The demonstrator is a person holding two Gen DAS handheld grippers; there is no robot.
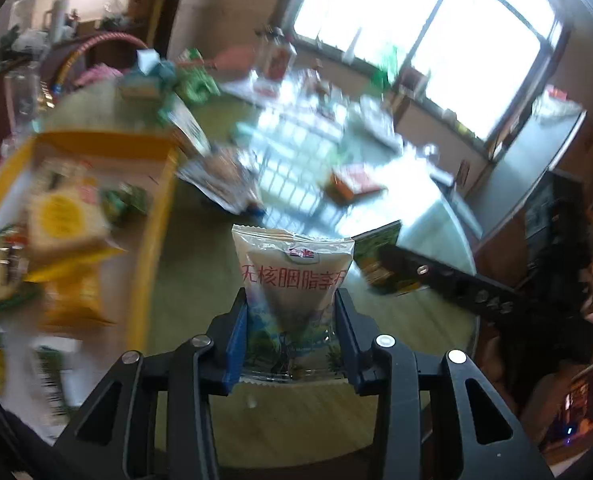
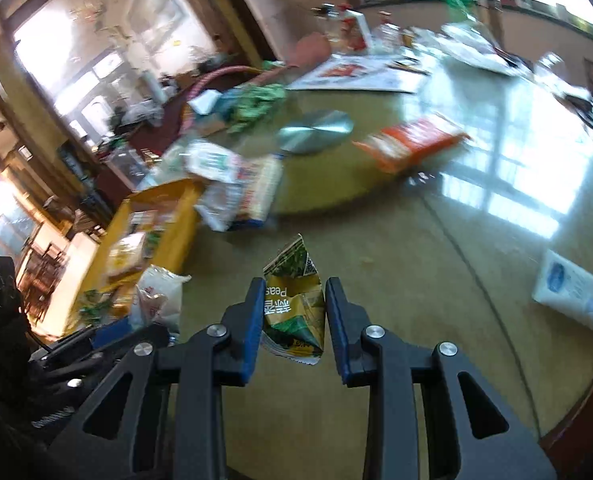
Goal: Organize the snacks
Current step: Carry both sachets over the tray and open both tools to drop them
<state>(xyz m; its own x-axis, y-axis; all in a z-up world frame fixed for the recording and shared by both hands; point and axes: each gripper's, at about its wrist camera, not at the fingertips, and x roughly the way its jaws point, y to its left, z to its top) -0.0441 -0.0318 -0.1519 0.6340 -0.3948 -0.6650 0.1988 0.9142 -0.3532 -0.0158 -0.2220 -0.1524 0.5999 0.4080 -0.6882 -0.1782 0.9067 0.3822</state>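
Round glass-topped surface (image 1: pixel 200 288) fills both views, blurred and littered with snacks. At left, a yellow box (image 1: pixel 152 216) holds packets. Left gripper (image 1: pixel 292 312) jaws clamp a white pouch (image 1: pixel 292 268) above it; right gripper (image 2: pixel 294 304) jaws pinch a green pea packet (image 2: pixel 294 300).

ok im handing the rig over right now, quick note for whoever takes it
Left gripper: shut on a clear white snack packet with red print, held up off the table.
Right gripper: shut on a green pea packet, also lifted.
Yellow box on the left already holds several snacks.
Left to do: box both held packets, then the orange packet and white packets loose on the table.
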